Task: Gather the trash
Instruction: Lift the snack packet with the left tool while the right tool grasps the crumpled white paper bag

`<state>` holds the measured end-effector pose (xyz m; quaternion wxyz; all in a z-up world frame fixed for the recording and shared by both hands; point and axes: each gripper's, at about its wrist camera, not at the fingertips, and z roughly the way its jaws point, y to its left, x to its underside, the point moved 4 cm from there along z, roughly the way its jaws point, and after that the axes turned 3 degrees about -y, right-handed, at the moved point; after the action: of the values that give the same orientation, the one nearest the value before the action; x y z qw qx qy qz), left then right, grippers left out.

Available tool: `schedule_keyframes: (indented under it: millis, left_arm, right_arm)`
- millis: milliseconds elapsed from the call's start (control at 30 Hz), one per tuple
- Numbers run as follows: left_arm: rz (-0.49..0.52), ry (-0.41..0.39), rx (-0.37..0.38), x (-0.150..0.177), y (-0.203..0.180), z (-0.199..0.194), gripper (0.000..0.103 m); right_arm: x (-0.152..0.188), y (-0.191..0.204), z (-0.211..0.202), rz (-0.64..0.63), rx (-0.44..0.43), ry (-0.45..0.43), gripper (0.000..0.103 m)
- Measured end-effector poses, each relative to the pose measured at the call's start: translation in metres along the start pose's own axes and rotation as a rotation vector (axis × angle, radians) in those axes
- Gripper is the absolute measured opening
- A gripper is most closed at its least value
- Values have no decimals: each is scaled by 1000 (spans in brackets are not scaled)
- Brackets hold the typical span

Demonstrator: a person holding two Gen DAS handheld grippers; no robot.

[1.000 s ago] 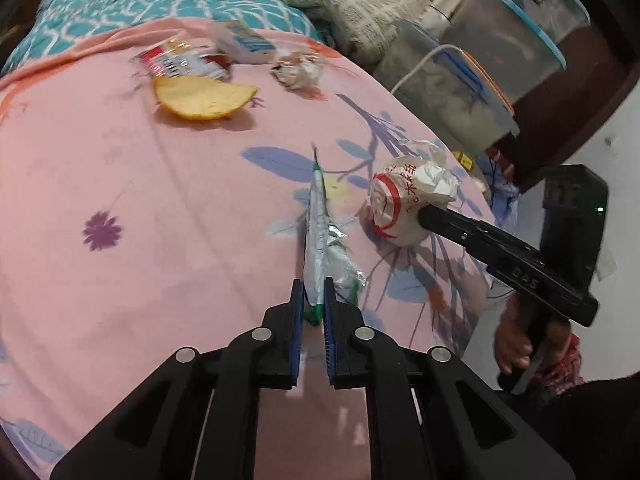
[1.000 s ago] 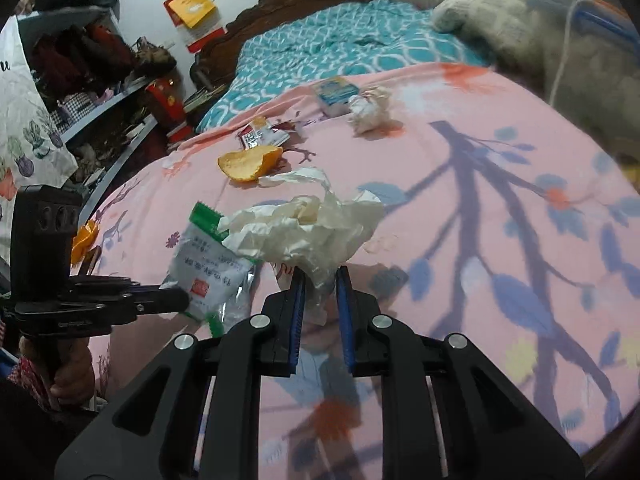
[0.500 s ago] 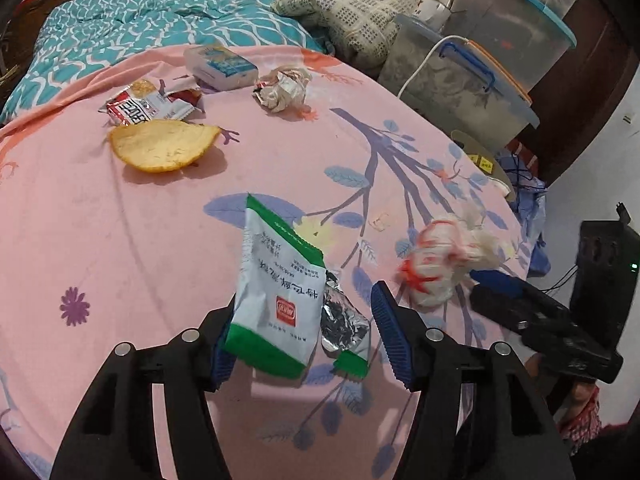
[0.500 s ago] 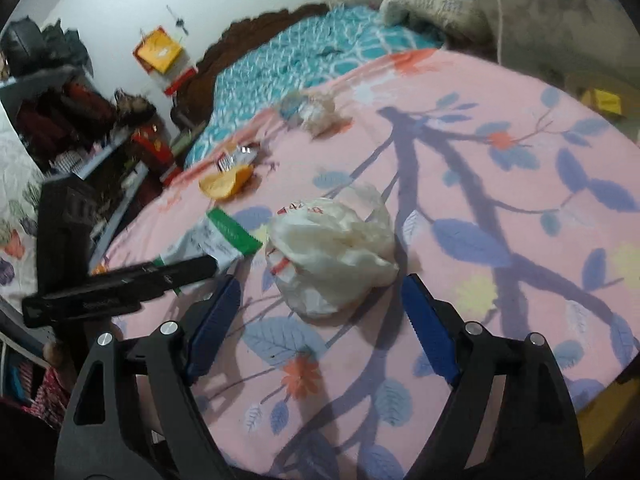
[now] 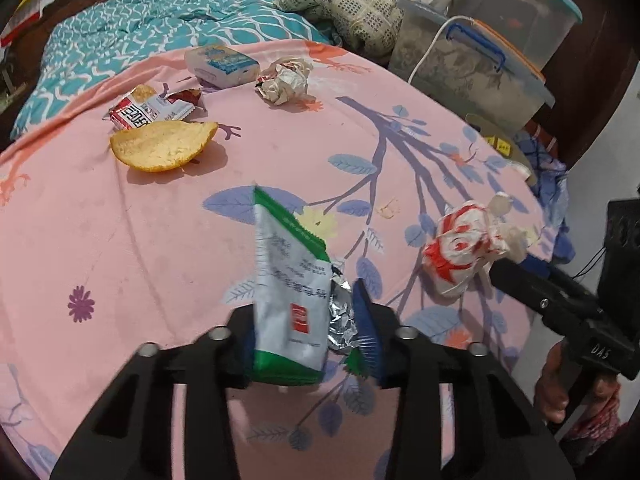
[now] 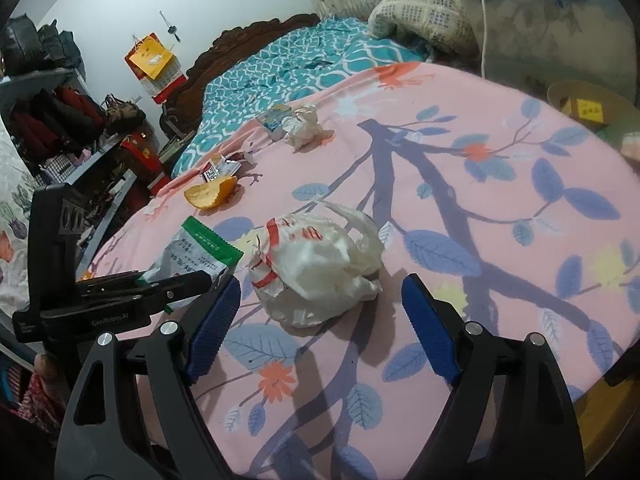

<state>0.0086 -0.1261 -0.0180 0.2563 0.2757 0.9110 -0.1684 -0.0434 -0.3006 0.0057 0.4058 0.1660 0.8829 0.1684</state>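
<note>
On a bed spread with a pink floral-print blanket [image 5: 168, 248], the left gripper [image 5: 308, 332] has its blue-padded jaws narrowing around a green-and-white foil snack packet [image 5: 292, 292], which stands upright between them; whether the pads already press it cannot be told. To the right of that packet, a crumpled white plastic bag with red print [image 6: 316, 268] lies on the blanket in front of the right gripper [image 6: 320, 320], whose jaws stand spread wide on either side of it, touching nothing. Beyond the packet, farther up the blanket, lie a curved piece of orange peel [image 5: 164, 146], a red-and-white printed wrapper [image 5: 148, 110], a crumpled ball of white paper [image 5: 286, 80] and a small white-and-blue tissue pack [image 5: 222, 64]. Past these, a teal patterned quilt [image 5: 144, 40] covers the head of the bed. A hand [image 5: 556, 380] grips the right gripper's handle to the packet's right.
</note>
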Motion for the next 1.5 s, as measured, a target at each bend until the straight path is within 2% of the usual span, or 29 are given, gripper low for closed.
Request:
schedule_keyframes:
  millis: [33,200,567,867,1267,1500]
  left_arm:
    - [7,8,-7,1,-1,2,25]
    - [23,21,-30,4,-3,7,18]
    - [51,16,-93,8,-7,6,17]
    - [60,13,-111,9,-9,6,17]
    - [63,12,-117,9,-10,6,17]
    - [59,16,-112,7,-10,7,12]
  right_arm:
    - [0,1,0,-10,7,-2,83]
    - [0,8,3,-65,43,-4,83]
    - [6,13,12,-100,71,30,81]
    - [8,11,15,-94,71,46,72]
    - [13,21,13,-182,95,42,43]
    - [11,20,7,-190,111,18,40]
